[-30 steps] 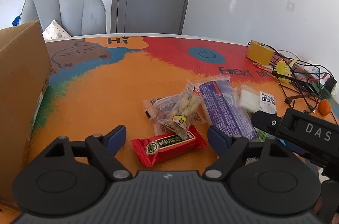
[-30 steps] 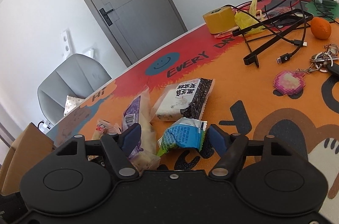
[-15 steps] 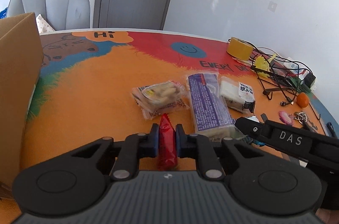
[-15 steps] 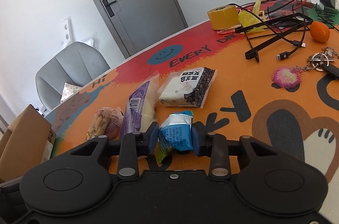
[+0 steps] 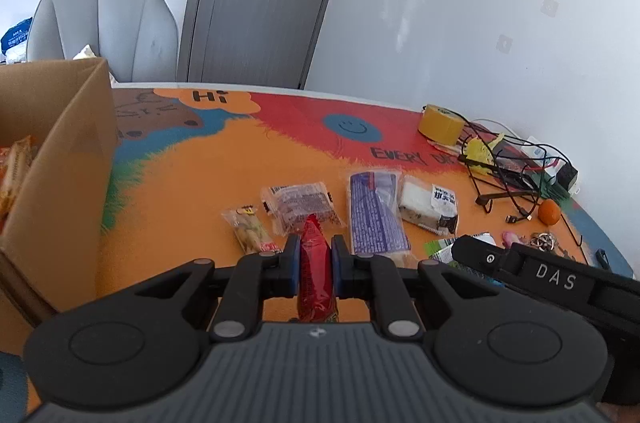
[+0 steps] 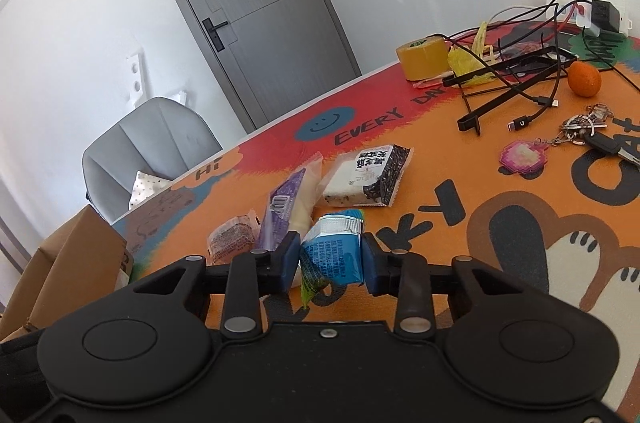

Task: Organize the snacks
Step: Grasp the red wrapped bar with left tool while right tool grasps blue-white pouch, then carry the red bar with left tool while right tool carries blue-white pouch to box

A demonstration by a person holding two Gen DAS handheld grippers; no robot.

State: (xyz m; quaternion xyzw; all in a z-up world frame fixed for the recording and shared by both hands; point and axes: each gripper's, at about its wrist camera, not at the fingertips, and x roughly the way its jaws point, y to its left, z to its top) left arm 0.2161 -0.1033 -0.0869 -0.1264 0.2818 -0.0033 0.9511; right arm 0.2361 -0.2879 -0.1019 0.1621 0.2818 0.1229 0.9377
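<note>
Two packets sit in your grip: your left tongs [image 5: 315,261] are clamped on the red snack packet [image 5: 316,275], your right tongs [image 6: 330,255] on the blue snack packet [image 6: 333,253], both lifted above the bench [image 5: 208,183]. Just beyond lie the peanut packet [image 5: 250,230], the purple packet [image 5: 376,213] and the black-and-white packet [image 5: 430,209]. Farther left stands the cardboard box [image 5: 60,159].

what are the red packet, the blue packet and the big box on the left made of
Red packet, clamped in the left tool: glossy plastic film, judging by its shine and crimped end. Blue packet, clamped in the right tool: probably foil-lined plastic, since the torn top shows silver. Box: plain brown cardboard, matte, with a raw cut edge.
</note>
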